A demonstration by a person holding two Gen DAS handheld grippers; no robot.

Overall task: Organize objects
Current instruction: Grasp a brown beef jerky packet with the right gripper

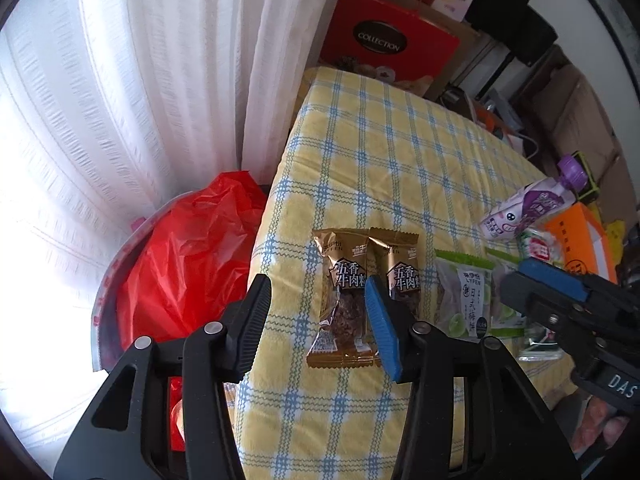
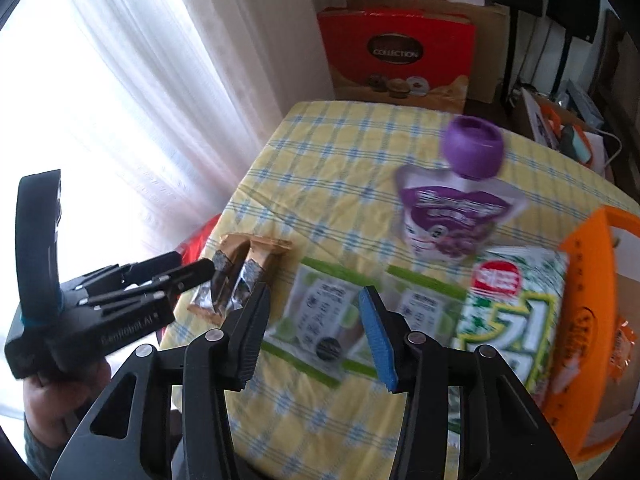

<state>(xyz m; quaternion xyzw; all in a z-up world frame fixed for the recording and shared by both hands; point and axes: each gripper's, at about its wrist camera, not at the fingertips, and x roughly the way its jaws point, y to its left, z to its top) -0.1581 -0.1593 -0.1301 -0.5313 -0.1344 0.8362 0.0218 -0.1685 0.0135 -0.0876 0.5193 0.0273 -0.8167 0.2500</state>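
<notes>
Two gold snack packets [image 1: 344, 300] [image 2: 224, 276] lie side by side near the left edge of the yellow checked cloth [image 1: 380, 152]. My left gripper [image 1: 318, 320] [image 2: 198, 263] hovers open over the left one; its blue pad [image 1: 382, 328] overlaps that packet's right edge and the black finger stands clear. Two green-and-white packets [image 1: 464, 296] [image 2: 316, 316] lie to the right. My right gripper [image 2: 316, 332] [image 1: 514, 276] is open above the nearer one, with no pad pressing on it. A purple-capped pouch [image 2: 456, 208] [image 1: 532, 208] lies behind them.
An orange box [image 2: 588, 320] stands at the right edge, with a large green-and-white bag [image 2: 516, 312] beside it. A red plastic bag [image 1: 188, 260] sits off the left side below white curtains. A red gift box [image 2: 396, 52] stands behind the table.
</notes>
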